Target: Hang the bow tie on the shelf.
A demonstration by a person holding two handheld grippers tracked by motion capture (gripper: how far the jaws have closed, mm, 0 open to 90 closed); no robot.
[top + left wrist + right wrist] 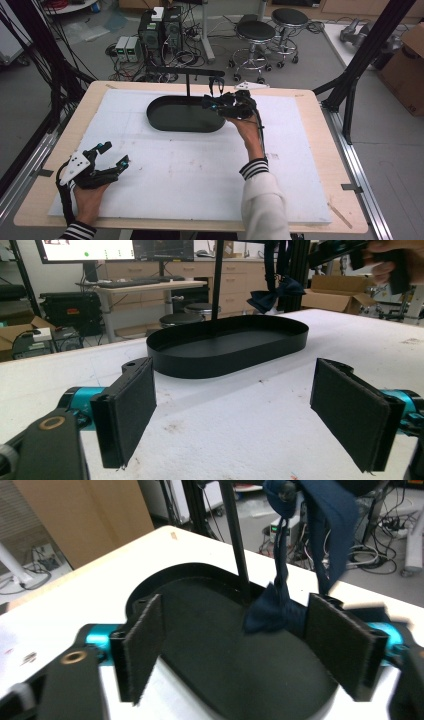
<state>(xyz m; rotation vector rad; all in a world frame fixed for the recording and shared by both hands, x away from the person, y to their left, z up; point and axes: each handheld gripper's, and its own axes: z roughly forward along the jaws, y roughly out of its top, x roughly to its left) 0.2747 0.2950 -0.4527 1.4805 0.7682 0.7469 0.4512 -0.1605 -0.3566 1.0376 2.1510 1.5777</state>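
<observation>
A navy bow tie (272,612) hangs by its strap (330,530) from a black stand's crossbar (185,74), above a black oval tray (165,125). My right gripper (240,645) is open over the tray's right end, and the bow tie dangles between its jaws, close against the right-hand pad (340,640). In the high view the right gripper (212,105) is just below the hanging tie (216,85). Near the table's front left my left gripper (114,154) is open and holds nothing. It faces the tray (225,360) and the bow tie (275,295) from a distance.
The stand's post (237,540) rises from the tray just left of the tie. A white foam board (200,170) covers the wooden table. Stools (255,35), computers and cables stand on the floor beyond the far edge.
</observation>
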